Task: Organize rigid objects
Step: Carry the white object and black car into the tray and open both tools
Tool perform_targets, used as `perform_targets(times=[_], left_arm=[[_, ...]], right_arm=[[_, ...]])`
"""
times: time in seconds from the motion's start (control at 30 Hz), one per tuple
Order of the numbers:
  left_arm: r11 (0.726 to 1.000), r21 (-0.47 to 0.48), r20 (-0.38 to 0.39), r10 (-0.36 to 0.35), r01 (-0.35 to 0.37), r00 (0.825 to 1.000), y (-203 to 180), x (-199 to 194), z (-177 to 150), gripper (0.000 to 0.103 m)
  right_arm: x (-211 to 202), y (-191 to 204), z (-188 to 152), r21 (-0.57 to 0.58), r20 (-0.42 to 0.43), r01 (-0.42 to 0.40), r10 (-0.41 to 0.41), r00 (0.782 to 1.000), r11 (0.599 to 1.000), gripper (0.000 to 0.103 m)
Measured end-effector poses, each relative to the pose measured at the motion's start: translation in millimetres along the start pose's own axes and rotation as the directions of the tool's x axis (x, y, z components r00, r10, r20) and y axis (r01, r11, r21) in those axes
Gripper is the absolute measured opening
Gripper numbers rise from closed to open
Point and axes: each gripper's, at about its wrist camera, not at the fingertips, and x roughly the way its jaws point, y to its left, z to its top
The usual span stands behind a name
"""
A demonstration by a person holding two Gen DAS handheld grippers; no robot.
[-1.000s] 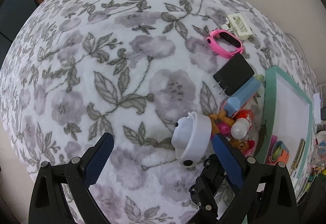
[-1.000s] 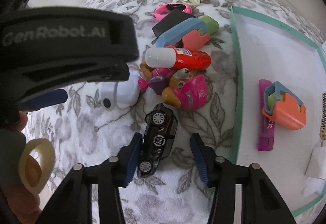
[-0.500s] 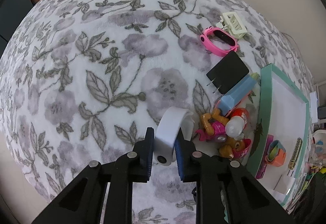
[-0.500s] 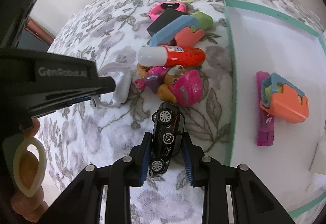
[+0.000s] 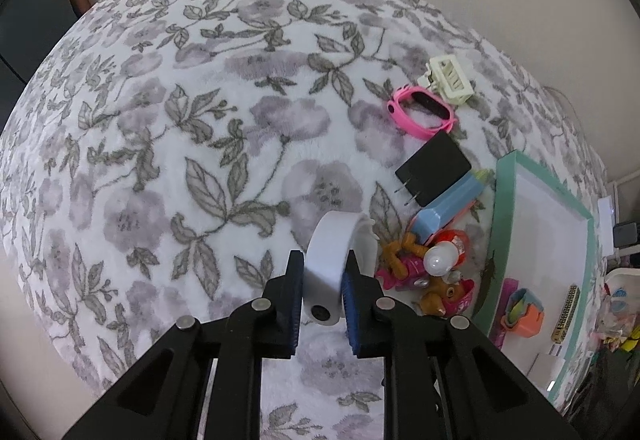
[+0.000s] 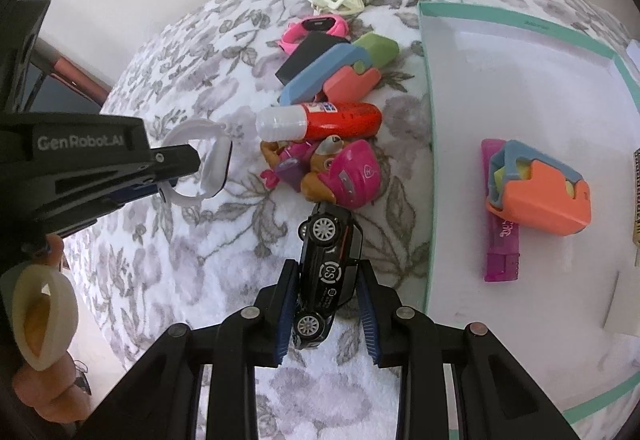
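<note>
In the left wrist view, the left gripper (image 5: pixel 320 288) is clenched on a white ring-shaped object (image 5: pixel 332 260) at lower centre, gripped across its curved band; on so smooth a round surface it could twist or squirt out. In the right wrist view, the right gripper (image 6: pixel 328 304) grasps a black toy car (image 6: pixel 326 272) at lower centre, nose towards the pink toy (image 6: pixel 352 175); held near its tail, it may pivot and clip the teal tray (image 6: pixel 430 143) rim at right.

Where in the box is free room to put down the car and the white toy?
The far half of the teal-rimmed box, beyond the orange block and purple bar, is bare. Its near right part is crowded.
</note>
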Motion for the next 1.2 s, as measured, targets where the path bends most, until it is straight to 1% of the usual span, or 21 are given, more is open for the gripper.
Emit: perform_targets(times=[0.33, 0.5, 0.53, 0.6, 0.7, 0.73, 0.8, 0.87, 0.93, 0.97, 1.03, 1.07, 1.1, 1.17, 1.2], left_arm=[[1.000, -0.017, 0.078, -0.020, 0.022, 0.997, 2.2, -27.9, 5.7, 0.019], [0.999, -0.026, 0.127, -0.043, 0.047, 0.991, 2.8, -47.3, 7.2, 0.019], [0.998, -0.026, 0.145, -0.054, 0.058, 0.988, 3.2, -54.1, 7.7, 0.019], [0.996, -0.027, 0.178, -0.081, 0.087, 0.981, 3.7, -66.3, 8.3, 0.019], [0.994, -0.022, 0.230, -0.101, 0.108, 0.968, 3.2, -83.7, 8.8, 0.019], [0.994, -0.016, 0.247, -0.104, 0.112, 0.963, 2.4, -89.1, 8.8, 0.019], [0.992, -0.003, 0.278, -0.124, 0.130, 0.953, -0.5, -101.3, 7.4, 0.019], [0.989, 0.011, 0.302, -0.145, 0.149, 0.942, -5.3, -110.9, 5.5, 0.019], [0.986, 0.027, 0.323, -0.166, 0.167, 0.932, -11.2, -118.6, 2.5, 0.019], [0.984, 0.043, 0.334, -0.178, 0.174, 0.926, -16.5, -122.7, 0.2, 0.019], [0.981, 0.065, 0.344, -0.192, 0.181, 0.919, -24.9, -127.5, -4.1, 0.019], [0.979, 0.086, 0.347, -0.204, 0.185, 0.916, -32.5, -129.4, -7.1, 0.019], [0.978, 0.097, 0.347, -0.208, 0.186, 0.914, -36.8, -130.3, -9.2, 0.019], [0.974, 0.140, 0.342, -0.215, 0.176, 0.915, -53.4, -130.7, -16.7, 0.019], [0.973, 0.159, 0.338, -0.214, 0.168, 0.917, -61.7, -130.2, -19.8, 0.019]], right_arm=[[-19.8, -5.0, 2.4, 0.043, 0.044, -0.057, 0.055, 0.998, 0.997, 0.031], [-48.4, -9.9, 10.5, 0.071, 0.131, -0.113, 0.103, 0.986, 0.991, 0.031], [-59.9, -13.3, 12.8, 0.082, 0.169, -0.131, 0.116, 0.979, 0.988, 0.031], [-77.7, -19.7, 16.9, 0.096, 0.226, -0.140, 0.116, 0.967, 0.985, 0.031], [-109.6, -31.0, 19.8, 0.117, 0.329, -0.101, 0.058, 0.943, 0.988, 0.031], [-123.0, -37.7, 19.9, 0.133, 0.369, -0.084, 0.029, 0.929, 0.988, 0.031], [-140.4, -48.3, 18.9, 0.160, 0.418, -0.060, -0.012, 0.908, 0.985, 0.031], [-159.6, -61.6, 16.1, 0.200, 0.468, -0.026, -0.072, 0.881, 0.979, 0.031], [-175.7, -72.1, 12.6, 0.235, 0.505, 0.052, -0.168, 0.846, 0.971, 0.031], [-179.5, -76.8, 11.0, 0.249, 0.514, 0.074, -0.197, 0.835, 0.966, 0.031], [-185.0, -88.3, 9.1, 0.288, 0.520, 0.120, -0.260, 0.814, 0.950, 0.031], [-186.5, -94.1, 8.2, 0.301, 0.518, 0.137, -0.282, 0.807, 0.944, 0.031], [-187.8, -99.1, 8.0, 0.314, 0.513, 0.158, -0.308, 0.802, 0.936, 0.031], [-189.1, -107.6, 6.7, 0.354, 0.492, 0.238, -0.396, 0.775, 0.905, 0.031], [-190.9, -111.2, 4.4, 0.368, 0.482, 0.258, -0.420, 0.769, 0.893, 0.031]])
